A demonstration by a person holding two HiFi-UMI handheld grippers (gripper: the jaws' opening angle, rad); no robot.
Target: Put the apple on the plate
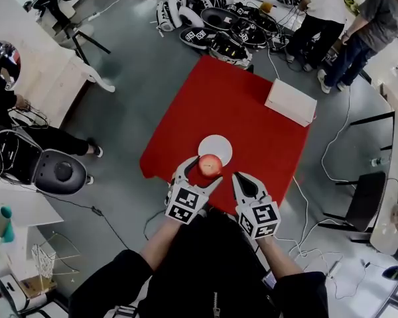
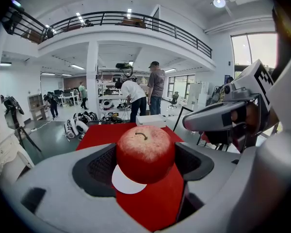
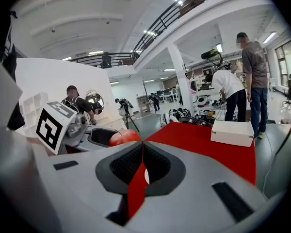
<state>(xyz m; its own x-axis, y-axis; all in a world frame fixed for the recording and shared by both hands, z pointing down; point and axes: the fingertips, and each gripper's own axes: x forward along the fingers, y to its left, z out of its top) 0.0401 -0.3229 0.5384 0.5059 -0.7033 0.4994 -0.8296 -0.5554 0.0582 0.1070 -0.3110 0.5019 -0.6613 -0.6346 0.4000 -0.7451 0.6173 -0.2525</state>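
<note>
Left tongs are seen clamped on the apple, with one dark pad pressed against each side of the fruit. In the left gripper view the apple is held stem-up between the pads, and a white crescent of the plate is shown beneath it toward seven o'clock. Whether the apple rests on the plate or is held just above it cannot be told.

Right tongs are closed on nothing. In the right gripper view their jaws are brought together, with only a thin slit of red left between them. The apple is seen from there at ten o'clock, beside the marker cube of the left tongs.

In the head view the plate is set on the red table toward its six o'clock edge, and the plate's own six o'clock rim is overlapped by the apple. The right tongs are held near the apple at its four o'clock. A white box is placed on the table at two o'clock, well apart from the plate.

Beyond the table, a heap of black and white gear is spread over the grey floor at twelve o'clock, and two standing people are seen at one o'clock.
</note>
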